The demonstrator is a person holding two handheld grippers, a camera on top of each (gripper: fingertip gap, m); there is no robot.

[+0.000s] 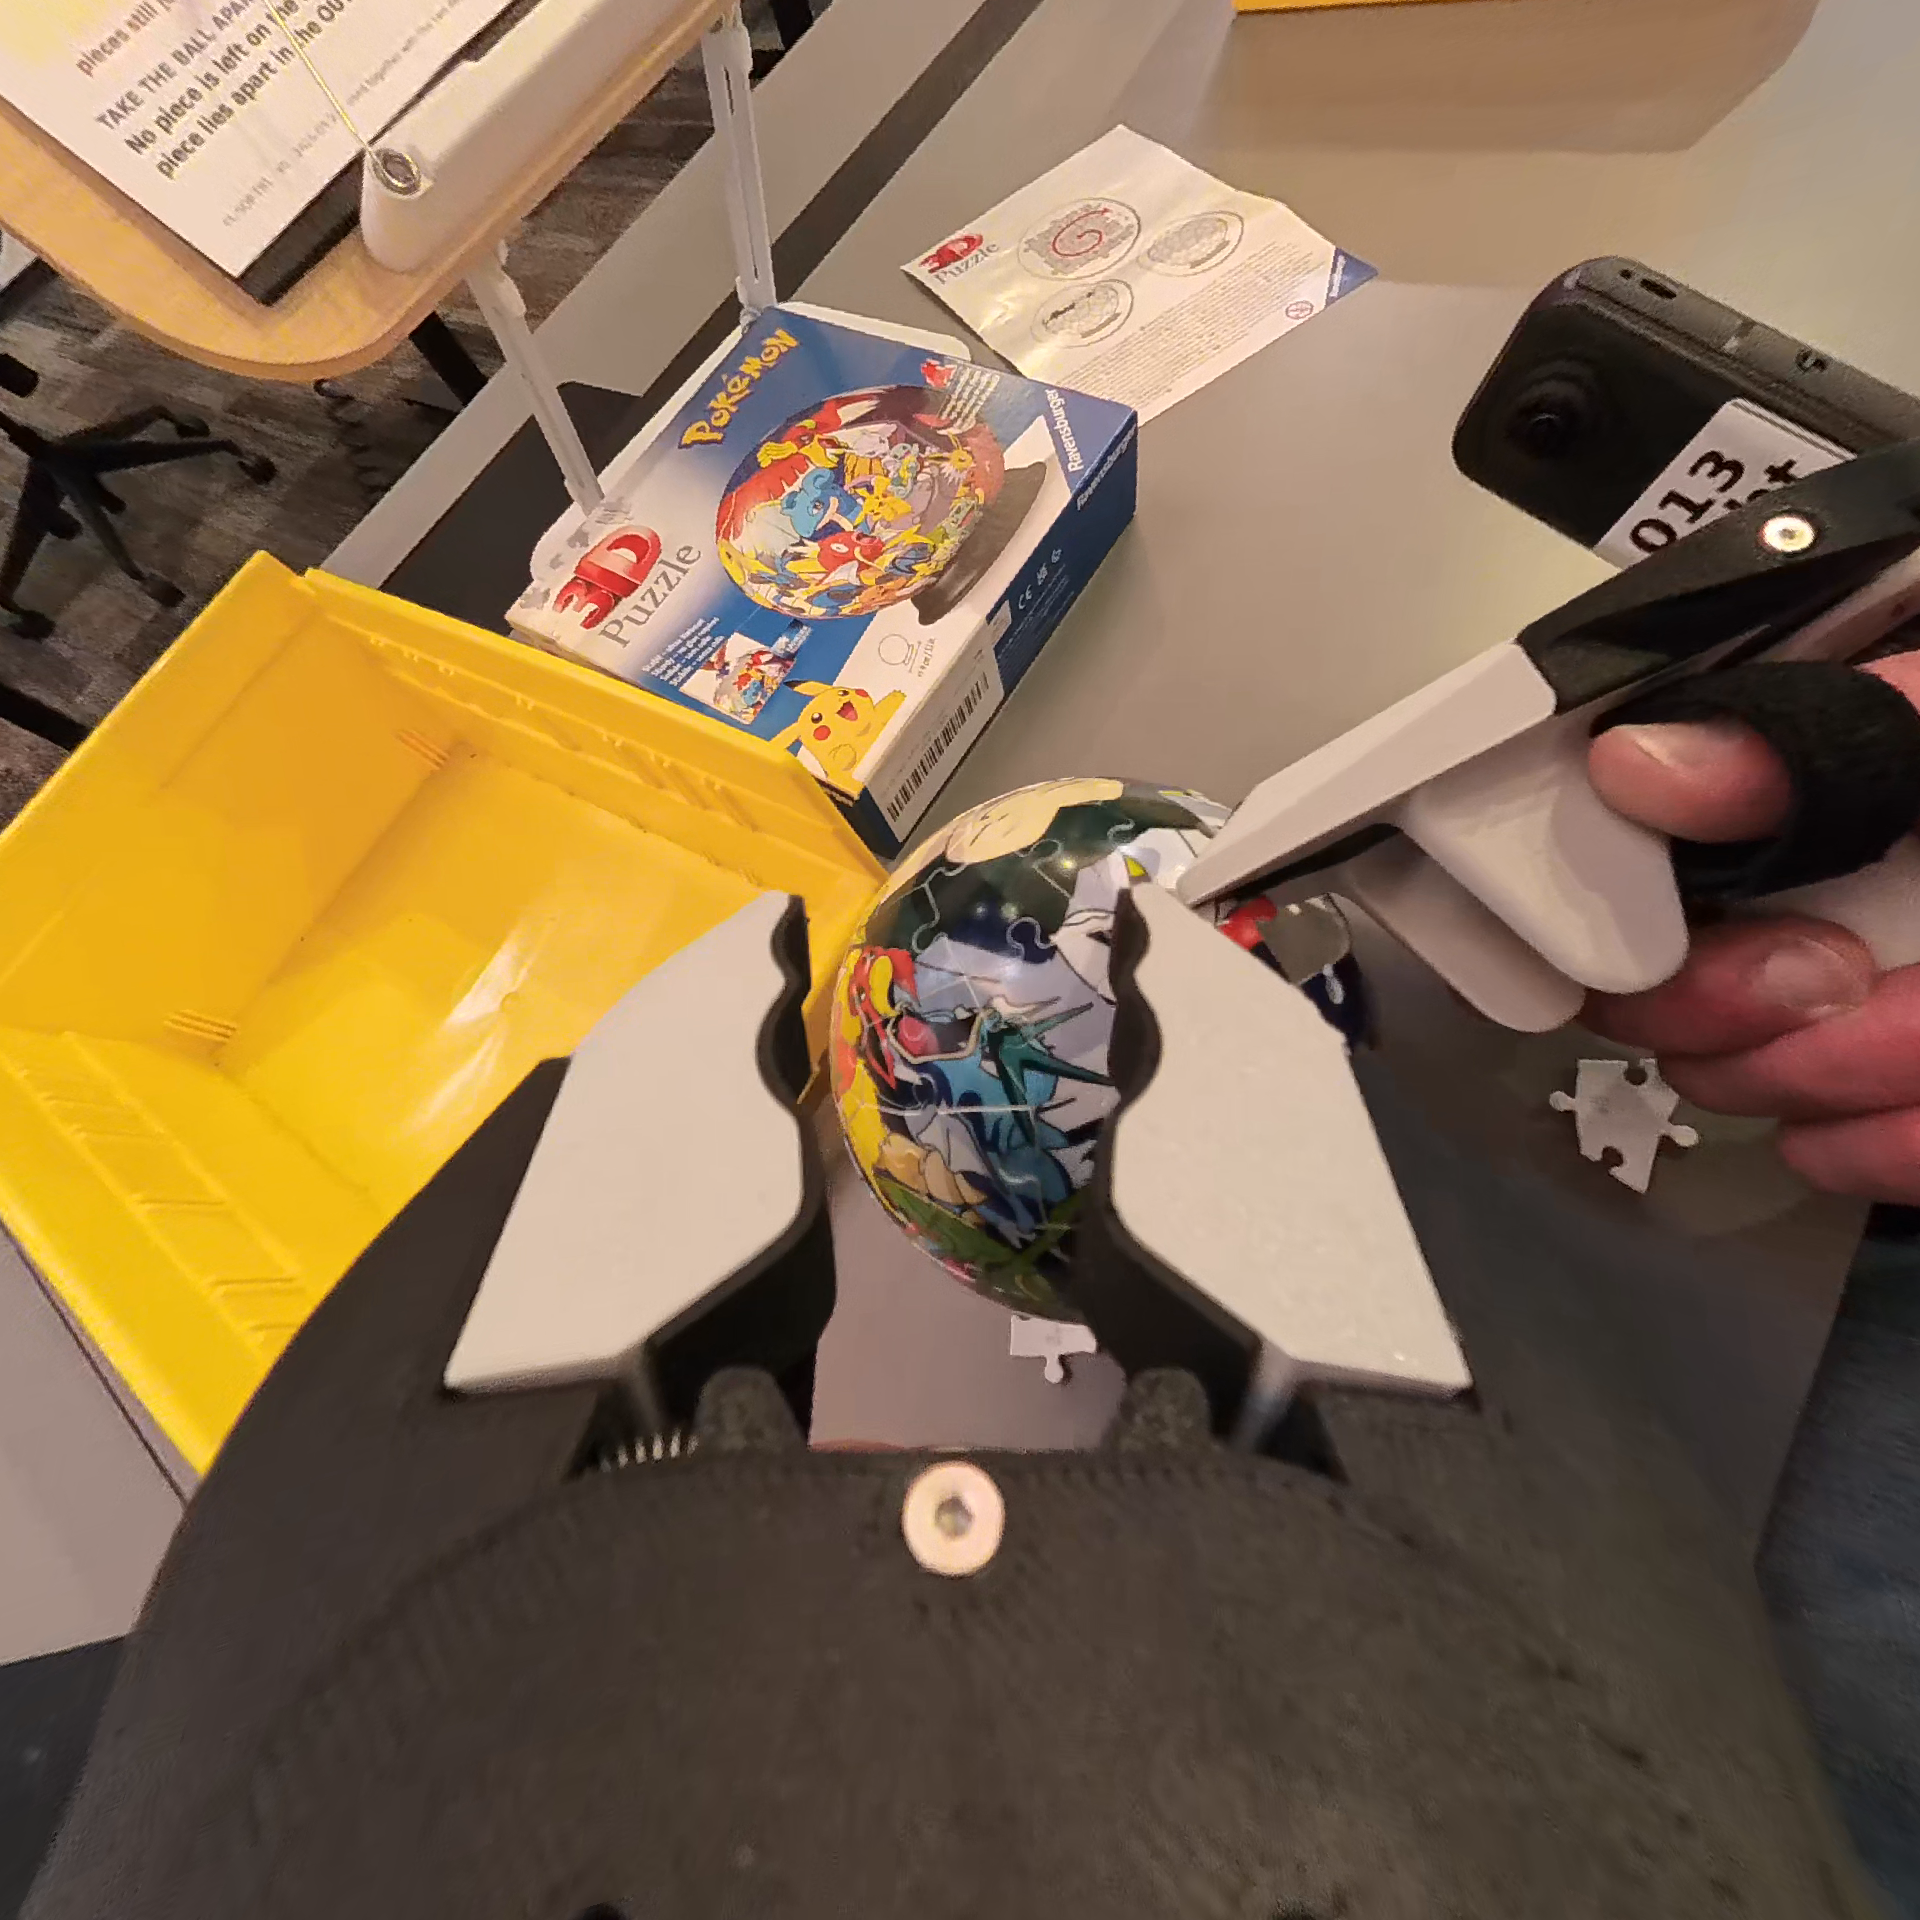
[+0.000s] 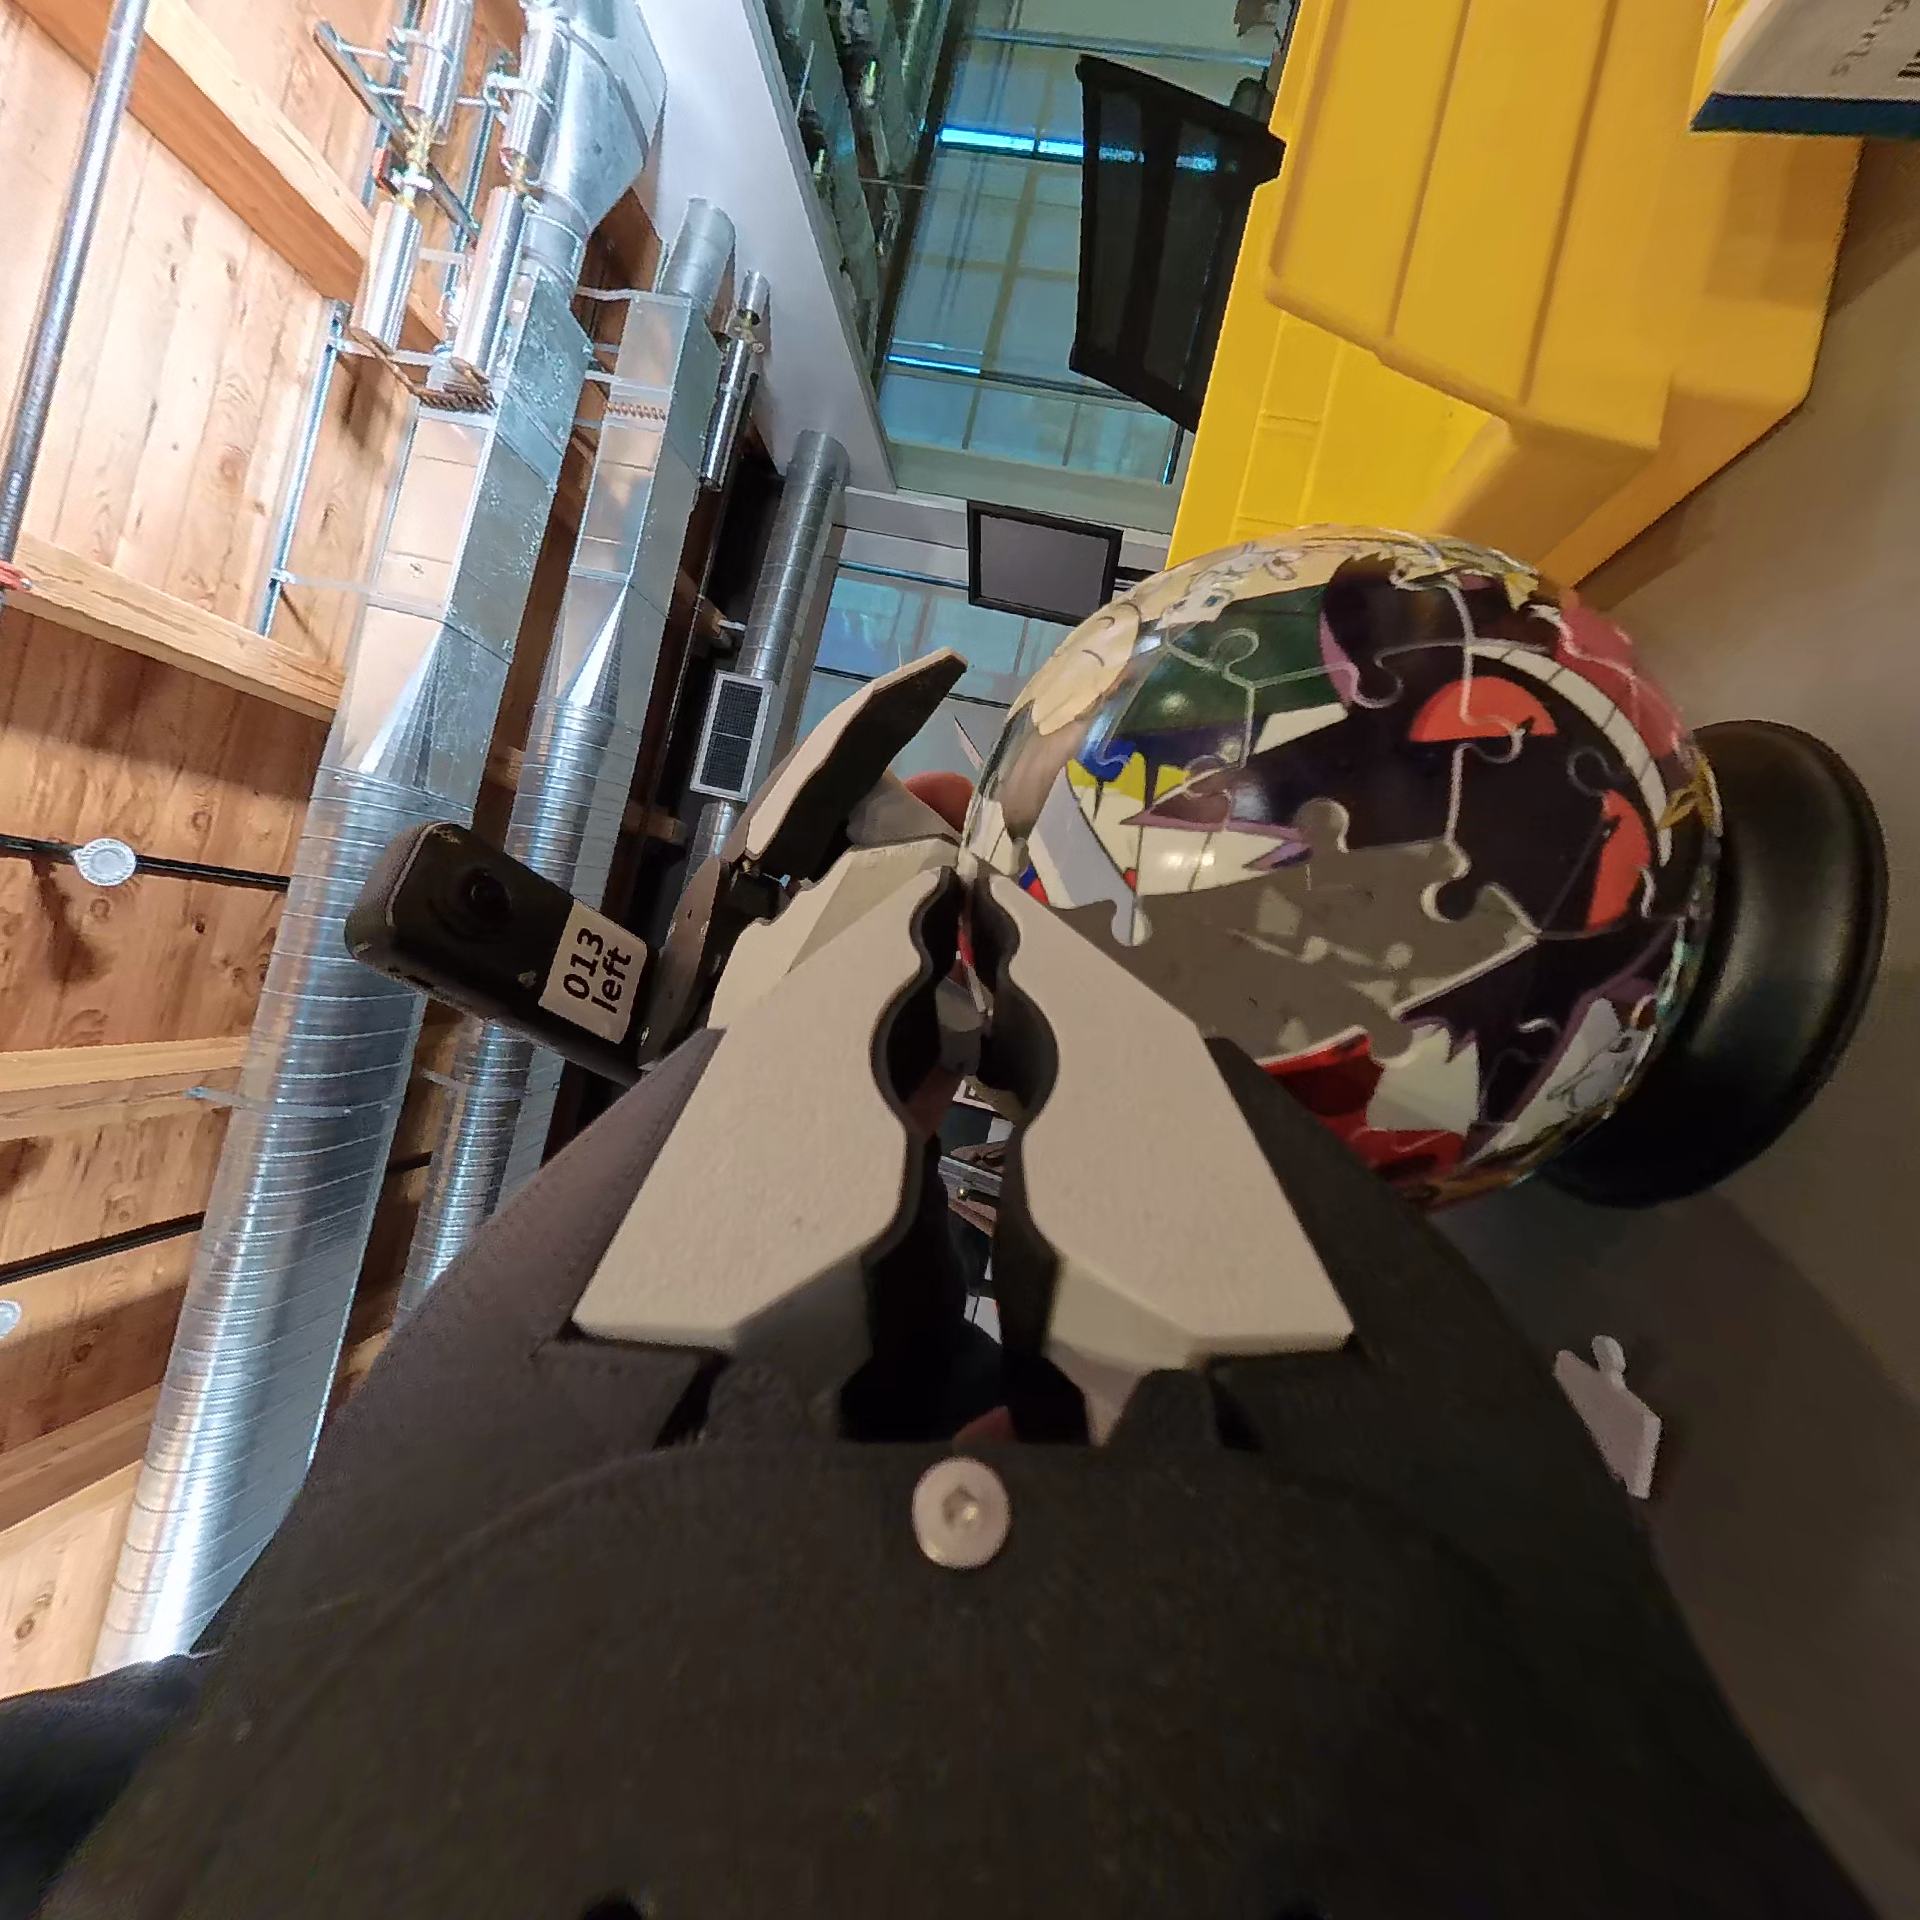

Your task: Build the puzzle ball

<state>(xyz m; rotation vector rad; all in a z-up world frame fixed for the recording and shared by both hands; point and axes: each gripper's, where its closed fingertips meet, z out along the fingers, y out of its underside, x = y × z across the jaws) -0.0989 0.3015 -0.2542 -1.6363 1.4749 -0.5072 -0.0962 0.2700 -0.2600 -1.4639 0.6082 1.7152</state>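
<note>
Grey table (image 1: pixel 1299 582), left gripper (image 1: pixel 961 925) fingers apart, right gripper (image 2: pixel 961 894) fingers together, timber ceiling (image 2: pixel 156 436).

Multicoloured cartoon-print puzzle ball (image 1: pixel 977 1049), yellow bin (image 1: pixel 343 935)

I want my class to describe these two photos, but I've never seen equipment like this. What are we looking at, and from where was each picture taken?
There is no robot here. A person holds a hand-operated claw in each hand, and each claw carries a camera that looks along its two fingers. One picture comes from the left claw, the other from the right claw.

A nearly finished puzzle ball sits on a black stand on a grey table. The left claw is open, with a finger on either side of the ball. The right claw is almost closed, its tips at the ball's surface. I cannot tell whether it pinches a piece.

On the table lie a yellow bin, the puzzle box, a leaflet and two loose pieces.
</note>
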